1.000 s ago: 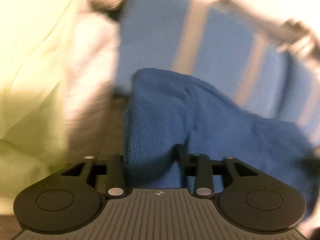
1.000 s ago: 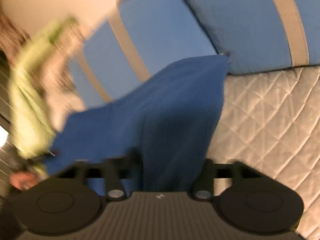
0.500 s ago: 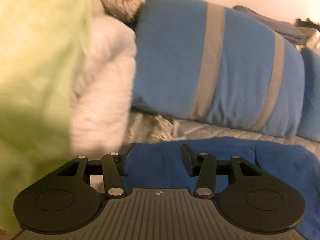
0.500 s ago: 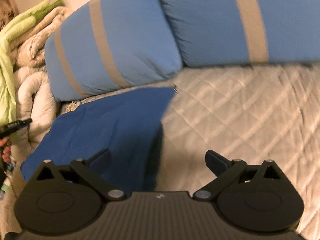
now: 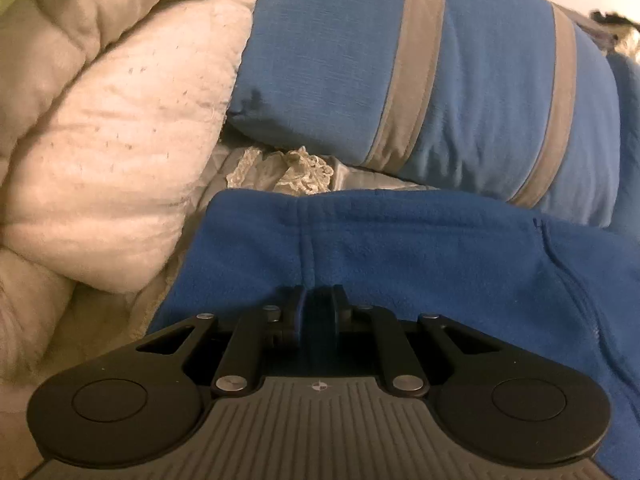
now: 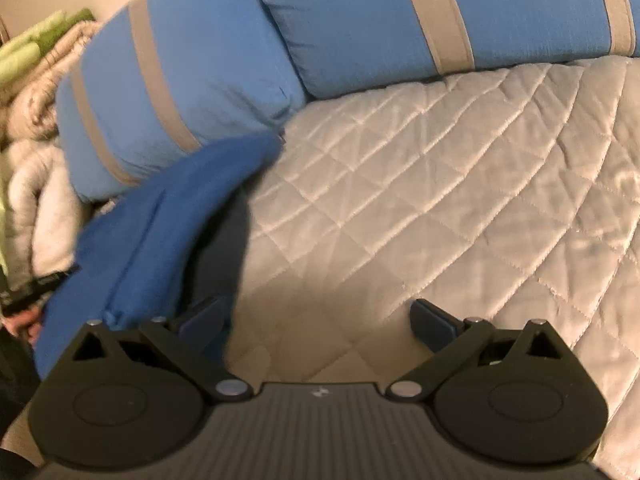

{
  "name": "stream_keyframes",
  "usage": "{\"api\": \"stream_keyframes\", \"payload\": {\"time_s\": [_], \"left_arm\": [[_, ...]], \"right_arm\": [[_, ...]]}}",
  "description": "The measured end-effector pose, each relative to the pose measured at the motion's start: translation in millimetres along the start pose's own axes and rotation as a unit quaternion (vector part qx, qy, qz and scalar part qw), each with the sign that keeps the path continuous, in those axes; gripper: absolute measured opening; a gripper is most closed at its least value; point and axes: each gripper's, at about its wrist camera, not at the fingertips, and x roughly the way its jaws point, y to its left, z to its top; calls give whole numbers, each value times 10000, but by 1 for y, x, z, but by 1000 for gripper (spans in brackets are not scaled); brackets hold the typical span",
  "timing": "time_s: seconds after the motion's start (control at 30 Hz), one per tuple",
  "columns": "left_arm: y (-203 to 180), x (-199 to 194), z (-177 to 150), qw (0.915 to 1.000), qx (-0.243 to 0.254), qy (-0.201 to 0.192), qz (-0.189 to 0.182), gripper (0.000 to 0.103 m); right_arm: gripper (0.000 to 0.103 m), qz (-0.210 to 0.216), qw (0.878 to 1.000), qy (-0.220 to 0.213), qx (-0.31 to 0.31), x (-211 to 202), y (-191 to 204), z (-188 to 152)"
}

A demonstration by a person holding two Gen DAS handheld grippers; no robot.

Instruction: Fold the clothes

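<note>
The blue fleece garment (image 5: 400, 248) lies spread on the bed (image 6: 440, 200), its far edge just before the striped pillows, probably so that it has a flat surface for folding. The left gripper (image 5: 318, 308) is closing on a raised pleat of this fleece near a seam; the two pads stand almost together with the cloth pinched between them. I judge this grip is for lifting or pulling one side over. The right gripper (image 6: 320, 320) stands fully wide and holds nothing; the garment's edge (image 6: 160, 240) is beside its left finger, only quilt is between the fingers. It seems ready to take another part of the cloth.

Count: one blue garment, two grippers, two blue pillows with grey stripes (image 6: 180, 80), one cream bundled duvet (image 5: 100, 140), one piece of lace (image 5: 296, 168) under the pillow, some green cloth (image 6: 24, 52) far left.
</note>
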Motion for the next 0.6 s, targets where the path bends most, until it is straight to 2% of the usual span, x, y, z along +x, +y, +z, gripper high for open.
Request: {"api": "stream_keyframes", "payload": {"time_s": [0.17,0.27,0.33,0.43,0.6], "left_arm": [[-14,-6,1,9981,366,-53,494,18],[-28,-19,11,9893,648,-104,1303,9],[-39,-35,19,9853,715,-326,1516,9],[-64,-59,33,9905,660,-434,1129,9],[-146,-93,48,9893,1062,-778,624,9]], "right_arm": [[103,-131,9997,-57,-187,-1,3,-1],[103,-259,9986,-455,-106,-14,0,4],[103,-484,9963,-694,-125,-21,-3,7],[103,-717,9935,-874,-119,-29,-7,9],[103,-604,9950,-785,108,-34,-13,11]]}}
